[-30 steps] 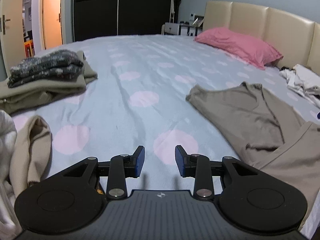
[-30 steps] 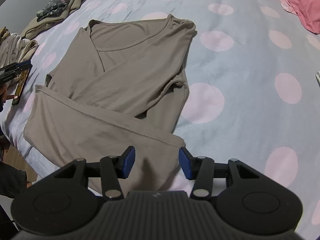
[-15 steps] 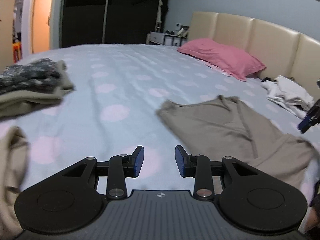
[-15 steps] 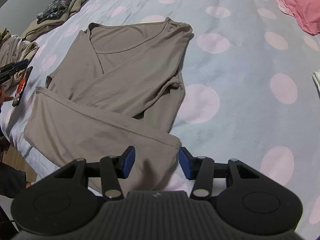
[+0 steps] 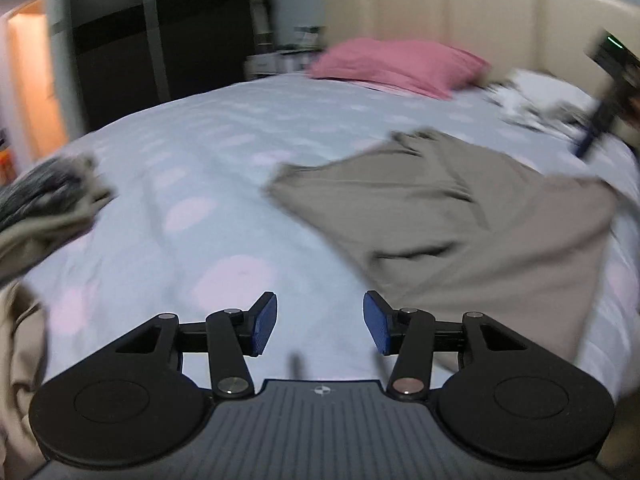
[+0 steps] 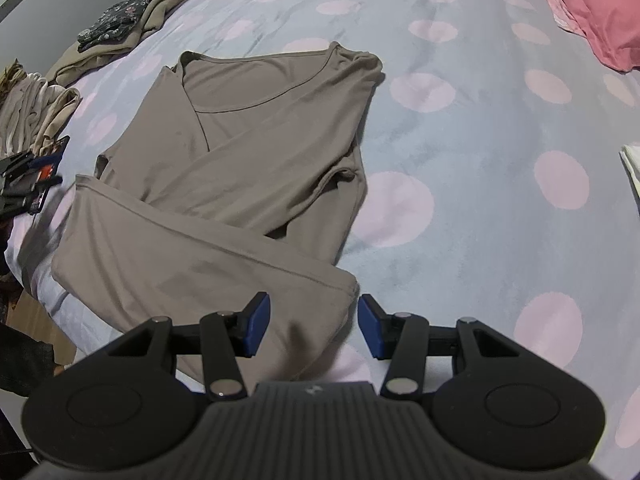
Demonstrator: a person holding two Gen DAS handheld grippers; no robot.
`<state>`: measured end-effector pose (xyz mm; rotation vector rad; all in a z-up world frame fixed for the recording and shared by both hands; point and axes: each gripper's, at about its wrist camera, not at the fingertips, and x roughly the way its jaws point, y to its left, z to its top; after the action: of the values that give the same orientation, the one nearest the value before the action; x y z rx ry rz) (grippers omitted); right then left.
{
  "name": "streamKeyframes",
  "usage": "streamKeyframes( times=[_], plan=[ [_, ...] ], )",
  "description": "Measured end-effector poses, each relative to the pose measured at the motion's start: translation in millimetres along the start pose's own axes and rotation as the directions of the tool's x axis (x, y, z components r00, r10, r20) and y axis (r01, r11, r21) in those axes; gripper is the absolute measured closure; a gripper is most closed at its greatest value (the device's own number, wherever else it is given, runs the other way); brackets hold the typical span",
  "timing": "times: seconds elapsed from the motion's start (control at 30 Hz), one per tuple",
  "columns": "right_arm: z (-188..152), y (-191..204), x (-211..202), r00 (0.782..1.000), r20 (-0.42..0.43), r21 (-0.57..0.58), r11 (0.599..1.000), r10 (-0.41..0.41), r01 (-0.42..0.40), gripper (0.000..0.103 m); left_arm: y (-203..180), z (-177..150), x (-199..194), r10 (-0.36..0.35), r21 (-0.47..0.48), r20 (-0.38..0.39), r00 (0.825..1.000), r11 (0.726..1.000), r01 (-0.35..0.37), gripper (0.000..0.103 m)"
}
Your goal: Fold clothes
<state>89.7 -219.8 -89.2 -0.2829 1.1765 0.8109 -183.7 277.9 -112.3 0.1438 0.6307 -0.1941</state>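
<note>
Left gripper (image 5: 319,325) jaws just opening, empty; right gripper (image 6: 313,327) parted, empty — pinch both near hem corners of taupe knit top (image 6: 256,168) squarely.

The whole left wrist view is smearing with motion blur: the folded pile (image 5: 48,200) at its left edge is running out of the picture, and the white heap (image 5: 536,100) by the headboard is showing no readable shape. In the right wrist view, the taupe top (image 6: 248,168) is disappearing behind the right tongs (image 6: 313,326), and the pink pillow (image 6: 592,12) is getting cropped.
</note>
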Motion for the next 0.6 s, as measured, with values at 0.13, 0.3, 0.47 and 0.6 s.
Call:
streamKeyframes(
  times=[0.13, 0.3, 0.47, 0.6],
  plan=[
    [2.2, 2.2, 4.8, 1.0, -0.014, -0.002, 1.0, 0.0, 0.0, 0.051, 23.9, 3.7, 14.9, -0.004, -0.059, 0.007, 1.0, 0.998, 0.004, 0.057],
    [7.9, 2.4, 10.7, 1.0, -0.03, 0.007, 1.0, -0.002, 0.002, 0.051, 38.7, 12.3, 37.0, 0.015, -0.018, 0.015, 1.0, 1.0, -0.015, 0.057],
    [13.5, 2.1, 14.1, 0.999, -0.038, 0.008, 1.0, 0.002, -0.001, 0.051, 45.8, 24.2, 40.3, 0.055, -0.01, 0.062, 0.997, 0.998, -0.054, 0.057],
    [14.2, 2.6, 16.0, 0.999, -0.044, 0.003, 1.0, -0.002, 0.003, 0.051, 29.8, 32.8, 34.0, 0.013, -0.006, 0.086, 0.996, 1.0, -0.013, 0.057]
  ],
)
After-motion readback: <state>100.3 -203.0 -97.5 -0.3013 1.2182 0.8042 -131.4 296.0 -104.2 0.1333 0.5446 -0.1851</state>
